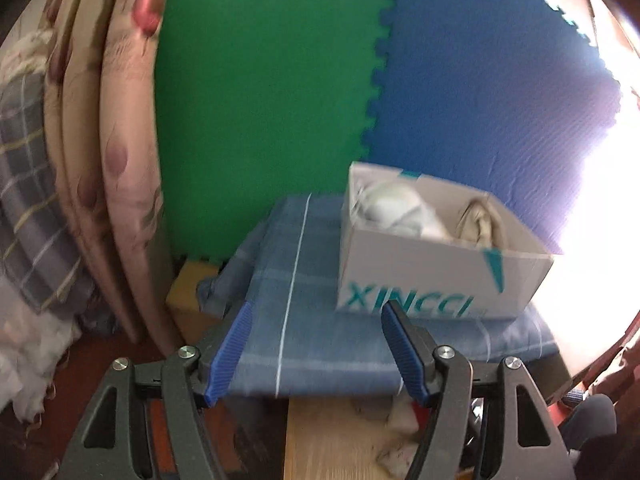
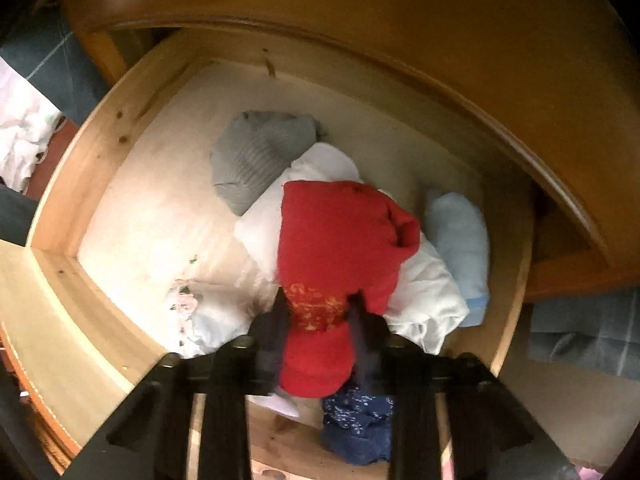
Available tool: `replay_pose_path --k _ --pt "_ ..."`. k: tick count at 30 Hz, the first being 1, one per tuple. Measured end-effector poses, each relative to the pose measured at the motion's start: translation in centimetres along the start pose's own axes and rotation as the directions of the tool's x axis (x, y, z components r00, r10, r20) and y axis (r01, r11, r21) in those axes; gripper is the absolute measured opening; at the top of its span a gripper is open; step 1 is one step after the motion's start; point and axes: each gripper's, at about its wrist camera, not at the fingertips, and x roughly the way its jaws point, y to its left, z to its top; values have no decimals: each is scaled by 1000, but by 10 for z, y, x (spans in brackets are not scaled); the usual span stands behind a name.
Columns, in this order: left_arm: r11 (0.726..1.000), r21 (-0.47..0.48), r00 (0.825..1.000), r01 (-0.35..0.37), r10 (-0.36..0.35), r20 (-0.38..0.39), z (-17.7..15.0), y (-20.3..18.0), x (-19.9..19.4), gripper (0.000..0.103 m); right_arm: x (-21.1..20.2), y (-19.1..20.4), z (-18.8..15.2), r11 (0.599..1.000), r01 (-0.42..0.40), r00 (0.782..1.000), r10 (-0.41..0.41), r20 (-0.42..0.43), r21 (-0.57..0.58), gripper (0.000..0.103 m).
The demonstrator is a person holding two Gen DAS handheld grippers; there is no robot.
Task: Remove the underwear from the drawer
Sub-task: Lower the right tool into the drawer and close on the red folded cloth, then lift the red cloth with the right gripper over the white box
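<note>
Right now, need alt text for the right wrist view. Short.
The right tongs point down into an open wooden drawer and pinch a red garment with a gold-patterned band. It lies on a loose pile: a grey knit piece, white cloth, a pale blue roll and a dark blue patterned item.

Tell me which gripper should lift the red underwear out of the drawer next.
Right. The right gripper already pinches the red underwear inside the drawer. The left gripper is open, facing a white box on a blue cloth.
</note>
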Motion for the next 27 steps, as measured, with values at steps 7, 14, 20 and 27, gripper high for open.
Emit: replay_pose_path --k 7,14,20,27 --pt "998 -53 1000 -19 18 -13 -12 13 -3 69 -12 -7 -14 999 -17 998 15 62 34 16" --pt "999 -35 999 -19 17 -43 -27 4 9 69 -42 -16 -28 997 -32 991 22 132 75 16" --pt "999 -19 991 -44 42 -125 -55 0 39 69 -63 -18 -37 997 -26 988 13 156 79 16" --pt "999 14 981 -42 43 -191 -80 -15 67 69 -86 -21 -44 994 -35 983 16 185 101 16"
